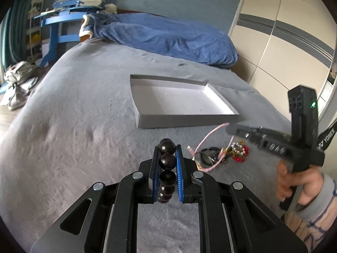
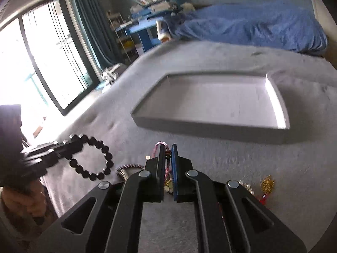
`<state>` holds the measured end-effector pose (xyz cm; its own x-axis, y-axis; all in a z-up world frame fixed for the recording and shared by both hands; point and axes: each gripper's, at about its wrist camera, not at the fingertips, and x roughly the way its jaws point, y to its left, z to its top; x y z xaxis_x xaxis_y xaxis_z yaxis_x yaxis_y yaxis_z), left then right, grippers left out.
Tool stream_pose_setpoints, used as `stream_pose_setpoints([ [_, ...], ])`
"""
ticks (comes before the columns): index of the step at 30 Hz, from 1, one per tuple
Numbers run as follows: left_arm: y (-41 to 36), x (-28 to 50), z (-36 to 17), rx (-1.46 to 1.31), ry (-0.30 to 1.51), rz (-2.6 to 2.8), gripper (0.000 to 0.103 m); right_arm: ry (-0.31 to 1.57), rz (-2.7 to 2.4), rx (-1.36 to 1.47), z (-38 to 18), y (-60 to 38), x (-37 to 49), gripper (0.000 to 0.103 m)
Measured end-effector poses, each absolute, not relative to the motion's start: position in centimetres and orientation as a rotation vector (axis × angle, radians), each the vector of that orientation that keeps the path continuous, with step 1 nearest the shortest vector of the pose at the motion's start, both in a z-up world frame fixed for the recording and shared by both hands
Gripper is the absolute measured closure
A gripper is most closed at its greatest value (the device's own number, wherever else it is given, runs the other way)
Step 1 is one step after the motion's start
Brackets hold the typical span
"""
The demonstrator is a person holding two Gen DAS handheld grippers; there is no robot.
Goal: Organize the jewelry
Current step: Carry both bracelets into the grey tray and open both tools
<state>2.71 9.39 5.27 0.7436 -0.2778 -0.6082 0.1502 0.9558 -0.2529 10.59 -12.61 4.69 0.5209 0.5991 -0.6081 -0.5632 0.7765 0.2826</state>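
Observation:
My left gripper [image 1: 167,150] is shut on a bracelet of large dark beads [image 1: 167,161] and holds it above the grey bed cover; the bracelet hangs as a ring in the right wrist view [image 2: 92,157]. My right gripper [image 2: 167,147] is shut on a pink cord bracelet [image 2: 158,147] over a pile of jewelry [image 1: 221,152] with pearls, gold and red pieces. The pink cord [image 1: 207,137] rises from the pile toward the right gripper [image 1: 230,129]. An empty shallow grey box [image 1: 139,113] with a white inside lies beyond on the bed [image 2: 210,130].
A blue duvet [image 1: 168,35] lies bunched at the far end of the bed. A gold and red ornament [image 2: 266,184] and a toothed metal piece [image 2: 126,168] lie by the right gripper. A wardrobe [image 1: 284,31] stands right, a blue desk [image 1: 56,27] far left.

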Motion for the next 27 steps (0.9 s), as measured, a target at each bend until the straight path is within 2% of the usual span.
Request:
stream_pose_setpoints([
  [15,7.6,3.3,9.7,-0.263,0.645,-0.332,0.088,0.592,0.697,0.154,10.6,-17.9,9.8,0.098],
  [27,3.0,10.6,12.5,-0.177,0.638,-0.337,0.088,0.640,0.650,0.125,9.6,-18.3,17.1,0.098],
])
